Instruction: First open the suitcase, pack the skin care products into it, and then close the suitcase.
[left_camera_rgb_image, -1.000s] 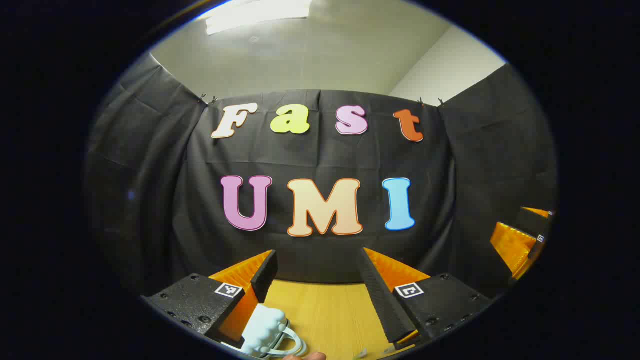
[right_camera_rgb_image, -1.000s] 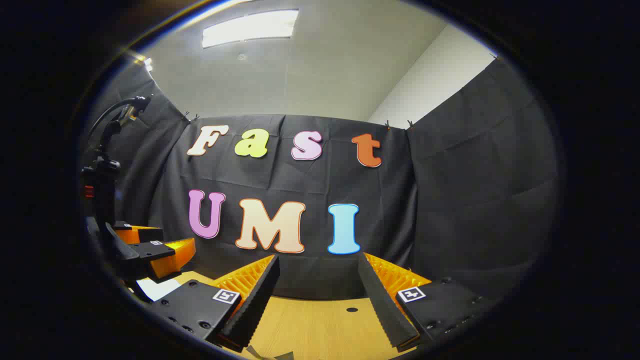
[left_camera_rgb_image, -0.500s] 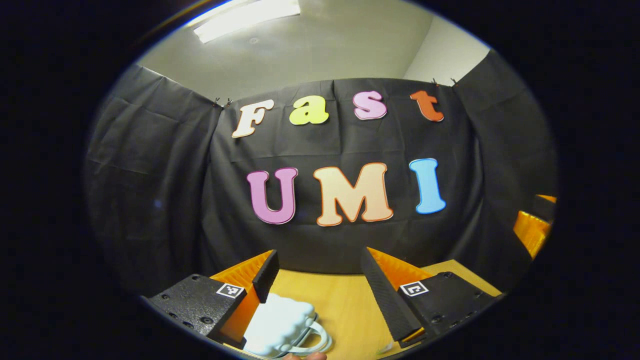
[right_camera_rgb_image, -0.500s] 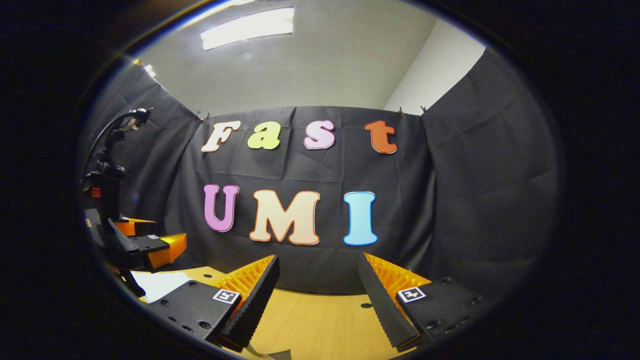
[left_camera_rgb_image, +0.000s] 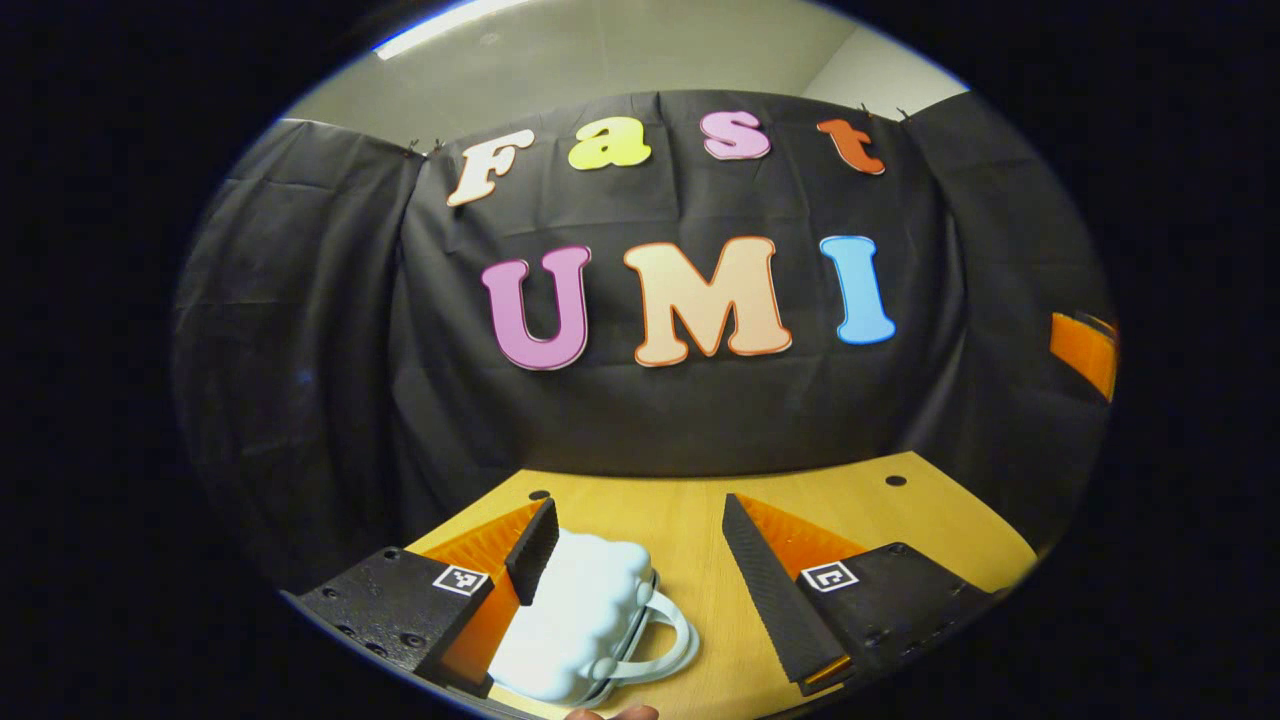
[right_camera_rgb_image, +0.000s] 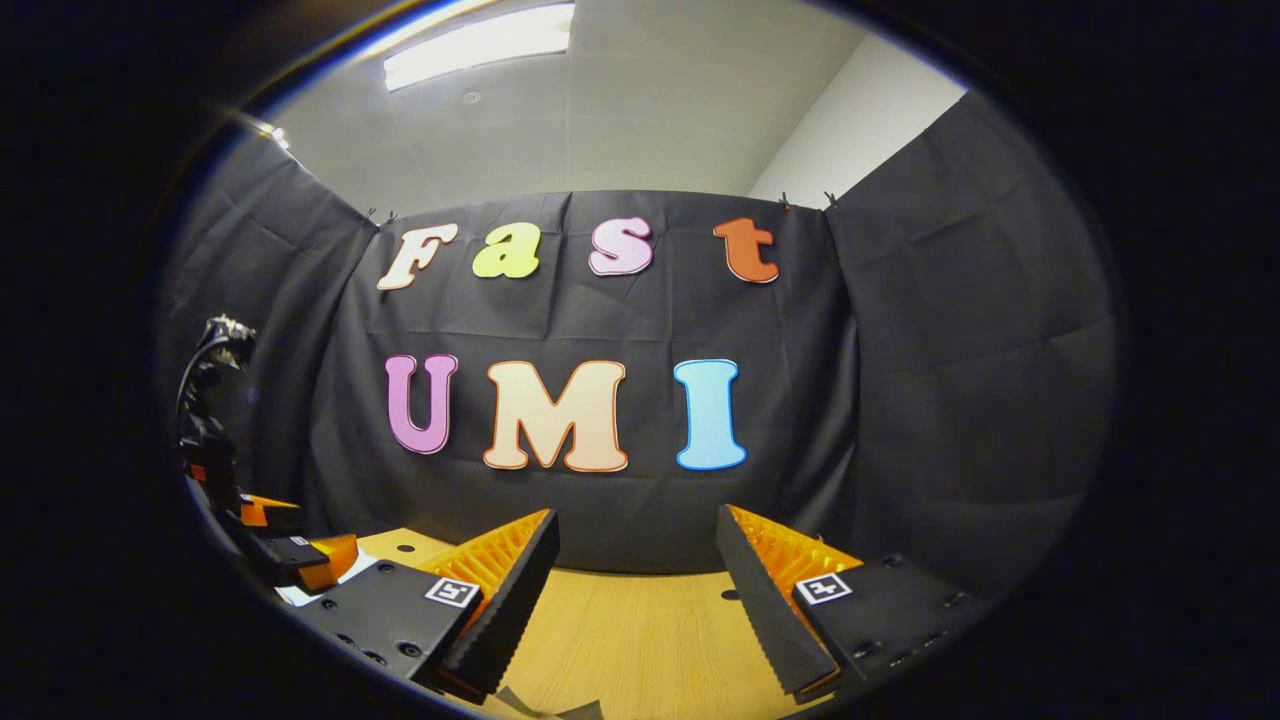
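I judge the task to be at its start: the small pale blue suitcase (left_camera_rgb_image: 580, 625), a puffy-shelled case with a looped handle, lies closed on the wooden worktop (left_camera_rgb_image: 700, 520), so opening, packing and closing all remain. No skin care products can be identified; a grey scrap at the bottom edge of the right gripper view is too cropped to name. In the left gripper view, the left gripper (left_camera_rgb_image: 640, 570) has its fingers apart and holds nothing. The suitcase sits low between them, close against the left-hand finger (left_camera_rgb_image: 535, 545) as seen there; I cannot tell whether that finger touches the shell, and the other finger is well apart from it. In the right gripper view, the right gripper (right_camera_rgb_image: 635, 590) hangs above bare worktop with its fingers apart and empty, and the left gripper appears farther off at the left edge. Compared with the frames of a second ago, the left gripper view has tipped downward: much more worktop and nearly the whole suitcase are now in view, where only its top edge showed. The right gripper view has changed little, though the left gripper sits lower in it. Finger spacing on both grippers is unchanged.
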